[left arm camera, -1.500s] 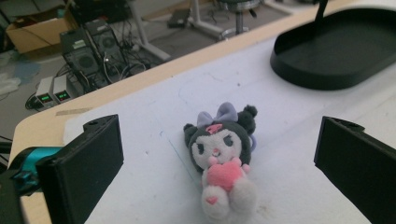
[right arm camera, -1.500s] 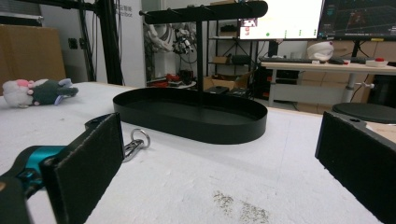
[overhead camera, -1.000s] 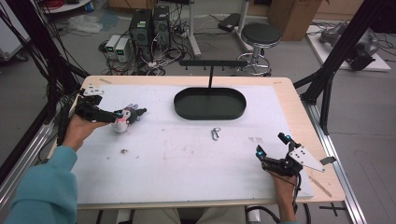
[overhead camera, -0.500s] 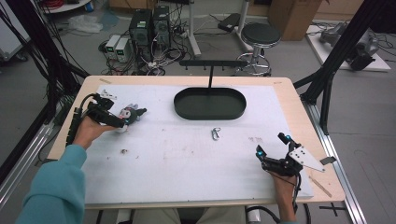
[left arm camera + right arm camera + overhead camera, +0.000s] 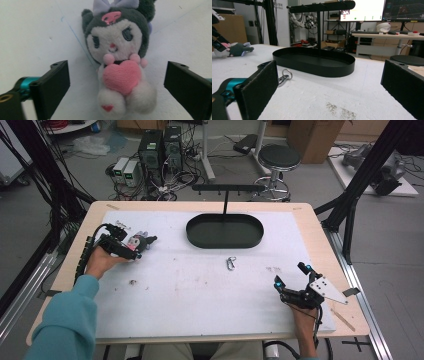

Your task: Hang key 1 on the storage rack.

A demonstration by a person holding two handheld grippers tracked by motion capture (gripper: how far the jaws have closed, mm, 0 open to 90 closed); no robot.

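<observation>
A small plush toy (image 5: 120,62) with a dark hood, lilac bow and pink heart lies on its back on the white mat. My left gripper (image 5: 120,77) is open, one jaw on each side of the toy and neither touching it. From above, the left gripper (image 5: 131,248) sits at the table's left with the plush toy (image 5: 144,240) at its tips. My right gripper (image 5: 291,276) rests open at the front right with nothing between its jaws. A metal carabiner (image 5: 230,263) lies mid-table; in the right gripper view the carabiner (image 5: 283,76) is just beyond the left jaw.
A black oval tray (image 5: 225,242) stands at the back centre, with a black hook stand (image 5: 227,187) rising behind it. In the right gripper view the tray (image 5: 314,67) is straight ahead and the plush toy (image 5: 234,50) far left. The white mat (image 5: 190,295) covers the wooden table.
My left gripper has slid right along the mat until its jaws flank the plush toy. The toy and the right gripper have stayed put.
</observation>
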